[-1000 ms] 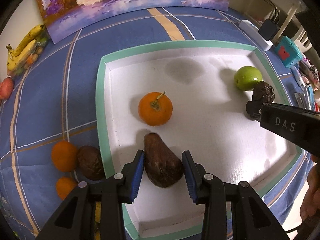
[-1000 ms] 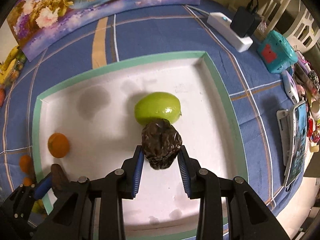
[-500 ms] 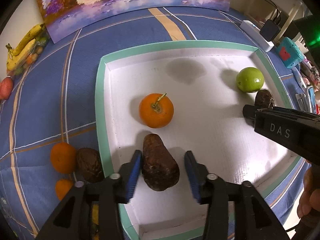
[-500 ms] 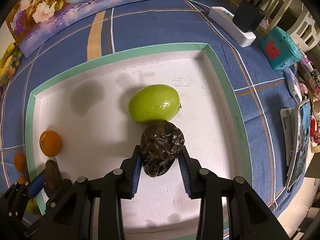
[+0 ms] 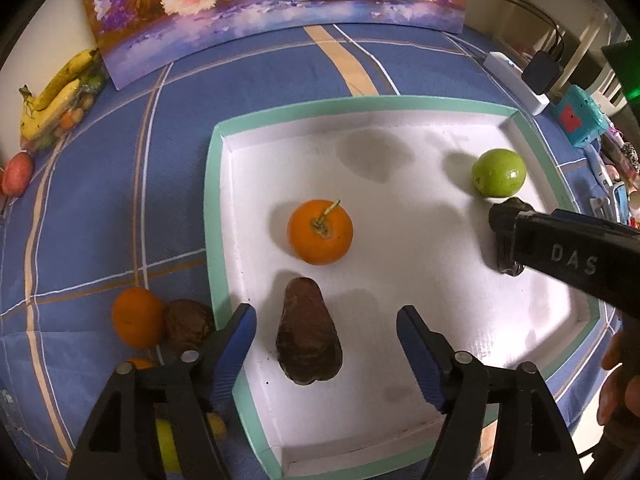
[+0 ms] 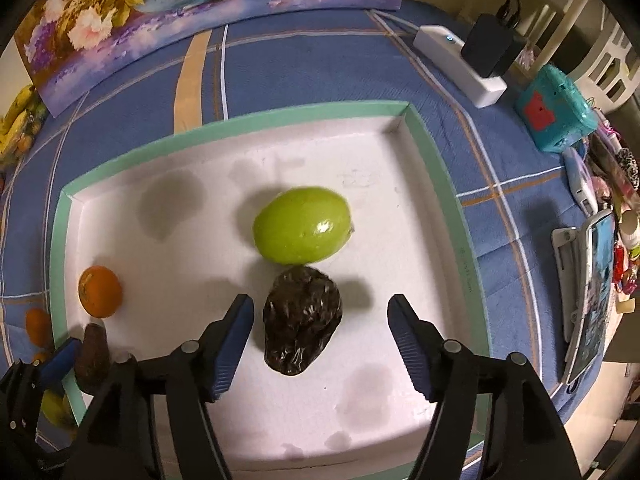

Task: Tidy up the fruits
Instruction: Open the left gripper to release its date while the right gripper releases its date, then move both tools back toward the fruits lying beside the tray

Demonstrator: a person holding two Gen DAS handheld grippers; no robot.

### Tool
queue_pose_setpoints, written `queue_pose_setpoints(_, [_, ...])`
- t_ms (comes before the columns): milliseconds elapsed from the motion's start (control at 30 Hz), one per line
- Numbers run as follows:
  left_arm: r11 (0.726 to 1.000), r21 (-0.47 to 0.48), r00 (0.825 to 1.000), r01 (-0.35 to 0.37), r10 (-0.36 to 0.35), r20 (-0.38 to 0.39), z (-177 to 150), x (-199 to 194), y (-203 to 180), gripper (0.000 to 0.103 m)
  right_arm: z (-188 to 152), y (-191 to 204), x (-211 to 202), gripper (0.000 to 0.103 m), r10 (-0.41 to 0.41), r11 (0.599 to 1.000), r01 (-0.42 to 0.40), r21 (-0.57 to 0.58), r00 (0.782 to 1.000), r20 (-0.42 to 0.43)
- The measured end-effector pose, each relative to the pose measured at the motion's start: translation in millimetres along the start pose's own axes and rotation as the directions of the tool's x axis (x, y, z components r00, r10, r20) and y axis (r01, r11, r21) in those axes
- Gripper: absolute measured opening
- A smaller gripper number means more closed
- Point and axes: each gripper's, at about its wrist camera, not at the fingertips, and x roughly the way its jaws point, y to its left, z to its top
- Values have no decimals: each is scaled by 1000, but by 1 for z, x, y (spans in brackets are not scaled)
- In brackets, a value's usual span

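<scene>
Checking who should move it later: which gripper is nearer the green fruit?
Right. The right gripper sits just below the green fruit, one dark fruit between; the left gripper is across the tray.

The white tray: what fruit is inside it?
The white tray holds an orange, a green fruit, a brown pear-shaped fruit and a dark wrinkled fruit. Their undersides stay hidden.

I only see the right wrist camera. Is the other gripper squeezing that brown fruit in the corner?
Observer: No. The left gripper is opening, and the brown fruit lies on the tray between its pads, untouched.
Operator: Is any fruit hiding outside the tray?
Observer: Yes, a wrinkly brown fruit touches an orange just left of the tray.
Operator: Anything red?
Observer: A red fruit sits at the far left edge, below the bananas.
</scene>
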Motion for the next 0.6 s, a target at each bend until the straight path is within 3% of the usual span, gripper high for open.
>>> queue_pose_setpoints(100, [1000,0,1000,-2,2,19,1,-10,-2,82,5,-7,-9,73,6,1000,-6,13,1000,24])
queue_pose_setpoints(167, [1000,1,999,-5,5,35,1,-16,-1,87,7,-10,-17,83,4,1000,-5,20,999,47])
queue_pose_setpoints(300, [1000,-15,998,-19,20,64,10,-26,0,101,11,-14,-35,84,19,999,-23,35,995,94])
queue_pose_setpoints(533, [996,-77,992,-44,53,110,16,-37,17,103,8,-19,-57,87,25,998,-34,56,987,161])
queue_pose_setpoints(600, [993,-113,991,-46,59,116,17,-40,27,103,9,-19,-61,98,25,998,-36,55,984,179])
